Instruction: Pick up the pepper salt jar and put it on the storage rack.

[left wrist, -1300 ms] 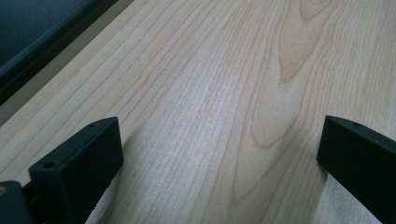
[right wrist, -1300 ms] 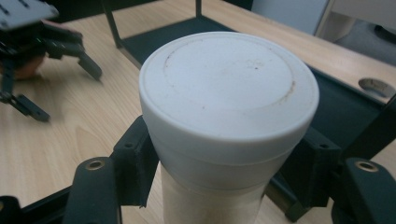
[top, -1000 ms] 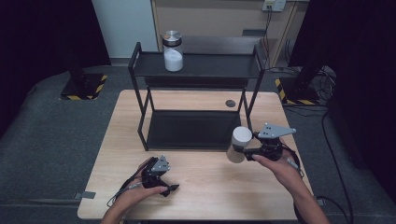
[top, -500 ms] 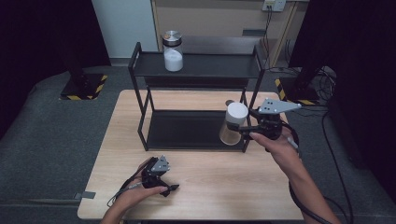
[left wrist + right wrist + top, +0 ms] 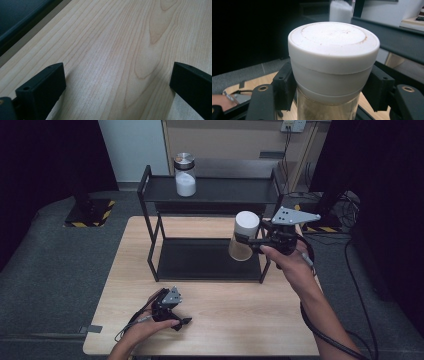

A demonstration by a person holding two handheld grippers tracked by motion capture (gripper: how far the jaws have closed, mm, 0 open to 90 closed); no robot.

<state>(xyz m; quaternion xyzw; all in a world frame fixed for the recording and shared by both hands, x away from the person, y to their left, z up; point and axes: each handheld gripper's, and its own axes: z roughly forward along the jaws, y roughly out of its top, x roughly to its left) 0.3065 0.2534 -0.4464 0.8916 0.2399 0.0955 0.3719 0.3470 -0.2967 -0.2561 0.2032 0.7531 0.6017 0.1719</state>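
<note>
Left hand-held gripper [image 5: 186, 321]: jaws spread, resting on the wooden surface [image 5: 225, 320]
Rack [image 5: 210, 265]: black, two-tier, mid-surface
Salt jar [image 5: 185, 175]: top shelf, left
White-lidded jar [image 5: 243, 236]: airborne beside rack's right post
Right hand-held gripper [image 5: 242, 240]: pinching that jar below its lid

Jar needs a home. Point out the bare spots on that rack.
Upper shelf is bare right of the silver-lidded jar. The whole lower shelf is bare. Crowded only at the rack's right post, where the right gripper holds the white-lidded jar.
</note>
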